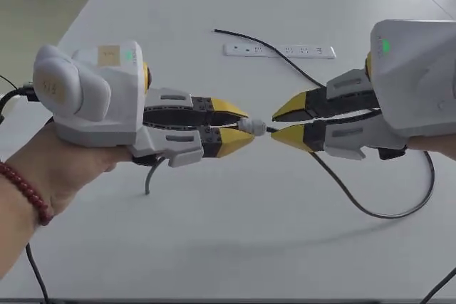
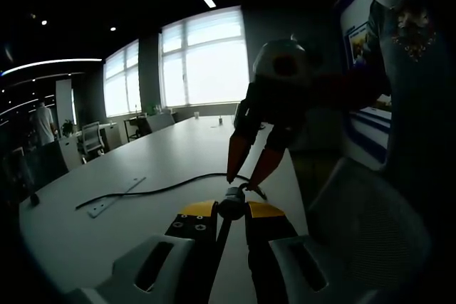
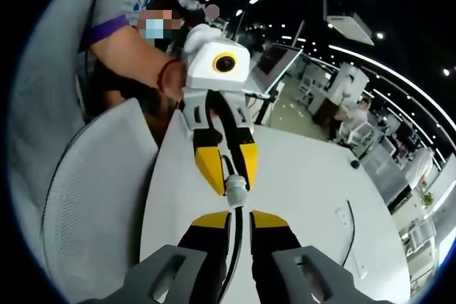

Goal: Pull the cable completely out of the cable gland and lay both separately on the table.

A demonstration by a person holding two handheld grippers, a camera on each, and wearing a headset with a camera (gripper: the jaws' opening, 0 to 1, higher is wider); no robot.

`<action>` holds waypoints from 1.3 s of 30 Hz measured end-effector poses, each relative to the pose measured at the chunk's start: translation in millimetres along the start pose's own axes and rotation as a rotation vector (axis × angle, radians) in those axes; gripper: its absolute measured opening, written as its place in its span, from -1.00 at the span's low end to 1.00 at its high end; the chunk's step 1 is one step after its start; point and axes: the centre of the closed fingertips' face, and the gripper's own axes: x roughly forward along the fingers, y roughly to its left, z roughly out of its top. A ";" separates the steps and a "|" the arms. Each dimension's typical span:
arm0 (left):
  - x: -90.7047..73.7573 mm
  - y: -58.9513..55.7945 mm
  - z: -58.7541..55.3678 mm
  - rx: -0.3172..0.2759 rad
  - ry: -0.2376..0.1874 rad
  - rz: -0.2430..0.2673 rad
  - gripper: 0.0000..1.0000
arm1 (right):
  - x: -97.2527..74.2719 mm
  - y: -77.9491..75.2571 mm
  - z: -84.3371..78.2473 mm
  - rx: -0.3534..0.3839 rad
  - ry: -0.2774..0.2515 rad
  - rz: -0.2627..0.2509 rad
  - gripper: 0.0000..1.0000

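In the head view, my left gripper (image 1: 246, 127) has its yellow-tipped claw clamped on the small white plastic cable gland (image 1: 253, 127), held above the white table (image 1: 228, 240). My right gripper (image 1: 276, 124) meets it tip to tip, pinched on the thin black cable (image 1: 285, 59), which trails past a flat white power strip (image 1: 279, 50).

In the left gripper view, the gland (image 2: 231, 197) sits between my pads.

In the right gripper view, the cable (image 3: 235, 247) runs between my closed jaws.
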 end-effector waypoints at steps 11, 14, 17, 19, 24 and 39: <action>0.8 -1.7 1.8 -0.001 -0.006 -0.007 -0.67 | 4.8 1.9 -3.2 -0.010 0.016 0.013 -0.95; 0.8 -1.9 1.4 0.001 -0.004 -0.010 -0.67 | 5.2 3.0 -2.8 -0.013 0.017 0.017 -1.00; 0.6 -2.1 1.4 0.001 -0.004 -0.011 -0.67 | 4.7 3.7 -2.0 -0.015 0.016 0.018 -1.00; 0.8 -2.6 1.1 0.002 -0.003 -0.012 -0.67 | 4.2 4.4 -2.0 -0.015 0.016 0.019 -1.00; -0.9 -0.6 -1.8 0.000 0.004 -0.005 -0.67 | 2.4 3.9 -7.0 -0.012 0.030 0.018 -1.00; -8.4 1.4 -3.6 0.005 0.014 0.010 -0.67 | -1.0 2.8 -42.7 0.047 0.094 0.004 -1.00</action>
